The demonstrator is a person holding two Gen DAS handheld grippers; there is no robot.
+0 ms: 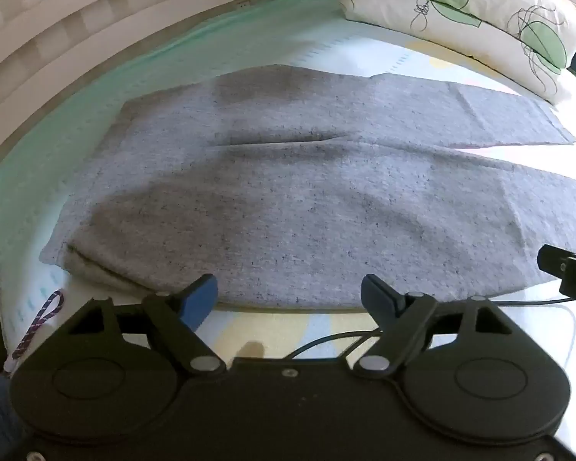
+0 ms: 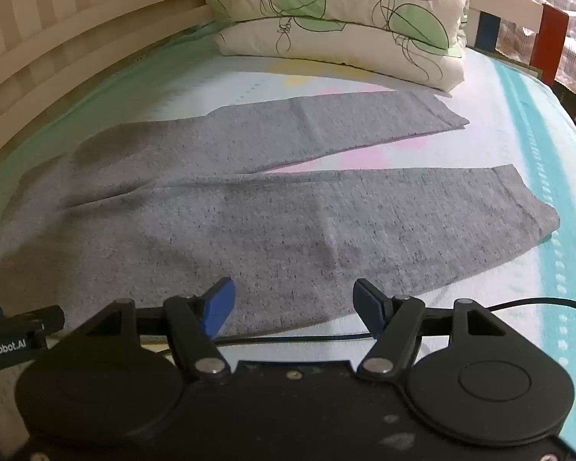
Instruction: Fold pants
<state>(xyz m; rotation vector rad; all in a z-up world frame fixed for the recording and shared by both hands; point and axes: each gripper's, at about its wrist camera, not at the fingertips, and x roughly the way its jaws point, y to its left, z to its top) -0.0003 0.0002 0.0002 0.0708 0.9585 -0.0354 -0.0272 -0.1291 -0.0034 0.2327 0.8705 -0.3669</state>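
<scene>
While both hand-held grippers gape — pants (image 2: 249,207) unfolded.

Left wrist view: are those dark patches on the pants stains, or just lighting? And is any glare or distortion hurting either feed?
Left wrist: soft-edged patches on the pants, likely shadows; glare on the sheet. Right wrist: fisheye bends the headboard; pillow sharp.

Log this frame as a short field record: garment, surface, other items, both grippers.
garment: grey pants spread flat, unfolded, legs apart
surface: bed sheet, pastel print
other items: leaf-print pillows stacked beyond the leg ends; black cable on the sheet
left gripper: open, empty, at pants' near edge
right gripper: open, empty, at pants' near edge
</scene>
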